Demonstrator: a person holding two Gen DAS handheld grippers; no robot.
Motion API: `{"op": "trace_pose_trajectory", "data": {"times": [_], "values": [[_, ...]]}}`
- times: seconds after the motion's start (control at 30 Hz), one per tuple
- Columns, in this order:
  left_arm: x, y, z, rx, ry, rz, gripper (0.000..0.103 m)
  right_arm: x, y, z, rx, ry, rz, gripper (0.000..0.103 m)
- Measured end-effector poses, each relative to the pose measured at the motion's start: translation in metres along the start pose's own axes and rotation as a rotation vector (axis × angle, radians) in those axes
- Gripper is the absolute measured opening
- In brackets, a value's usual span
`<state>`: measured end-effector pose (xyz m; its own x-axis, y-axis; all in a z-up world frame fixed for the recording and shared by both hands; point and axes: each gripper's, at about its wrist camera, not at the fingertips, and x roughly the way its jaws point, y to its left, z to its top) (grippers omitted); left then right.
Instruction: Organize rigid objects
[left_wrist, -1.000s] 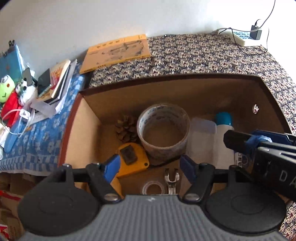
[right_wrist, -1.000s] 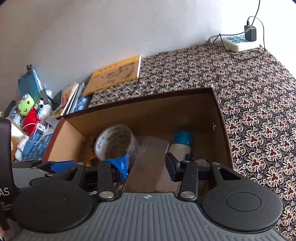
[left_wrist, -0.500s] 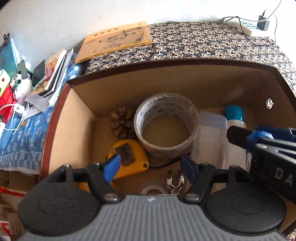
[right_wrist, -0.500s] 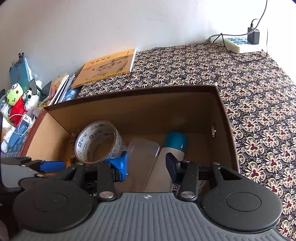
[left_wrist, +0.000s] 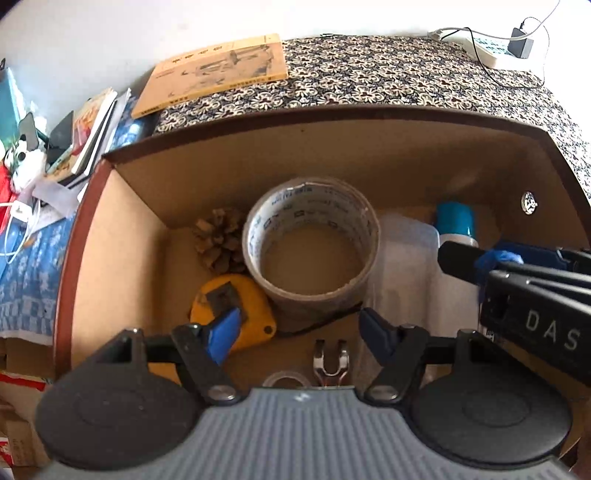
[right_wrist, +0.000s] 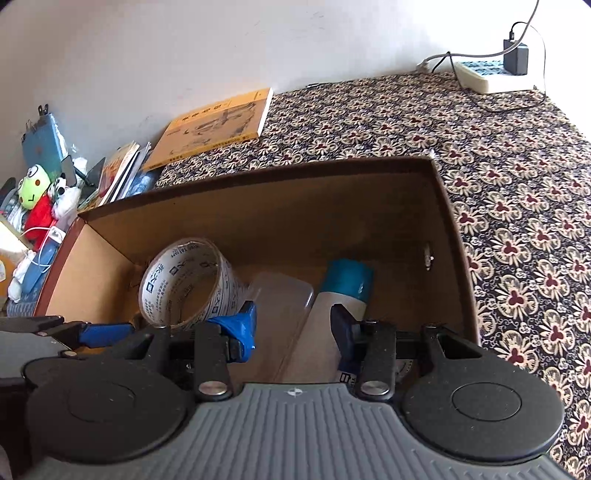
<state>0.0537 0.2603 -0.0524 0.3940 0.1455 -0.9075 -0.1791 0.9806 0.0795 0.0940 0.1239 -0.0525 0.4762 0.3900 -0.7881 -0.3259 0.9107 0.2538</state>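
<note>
**Cardboard box, contents as held: both grippers above, nothing grasped**

Container: cardboard box (left_wrist: 122, 236) on a patterned cloth (right_wrist: 517, 229), open at the top.

Contents, left to right in the left wrist view: pine cone (left_wrist: 221, 240) at the back left; yellow tape measure (left_wrist: 229, 306) in front of it; large roll of packing tape (left_wrist: 312, 240), lying flat with its hole upward, touching the tape measure; clear plastic case (left_wrist: 402, 266) just beside the roll; white bottle with a blue cap (left_wrist: 455, 221), lying with its long axis front to back, cap toward the far wall. Nearest the camera: small clear tape ring (left_wrist: 286, 378) and a metal wrench head (left_wrist: 331, 363).

Left gripper (left_wrist: 299, 328): fingers spread, empty, over the roll and the tape measure; the nearer of the two to these.

Right gripper (right_wrist: 291, 319): fingers spread, empty, over the case and bottle, roughly in line with the bottle's long axis.

Status: every rigid item seen lies inside the box. This fits either items gathered in or items awaiting removal.
</note>
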Motion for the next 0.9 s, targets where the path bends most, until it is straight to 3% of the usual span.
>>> {"op": "trace_pose_trajectory", "data": {"times": [0.4, 0.63, 0.9], "values": [[0.0028, 0.0034, 0.0036, -0.026, -0.012, 0.011, 0.072, 0.0000, -0.0003, -0.0012, 0.011, -0.029, 0.025, 0.028], [0.0002, -0.0017, 0.0016, -0.013, -0.046, 0.060, 0.072, -0.0022, 0.0009, -0.0025, 0.007, -0.047, 0.038, 0.028], [0.0004, 0.0028, 0.0013, -0.042, -0.056, 0.062, 0.072, -0.0010, 0.0031, -0.0006, -0.003, -0.069, 0.009, 0.028]]}}
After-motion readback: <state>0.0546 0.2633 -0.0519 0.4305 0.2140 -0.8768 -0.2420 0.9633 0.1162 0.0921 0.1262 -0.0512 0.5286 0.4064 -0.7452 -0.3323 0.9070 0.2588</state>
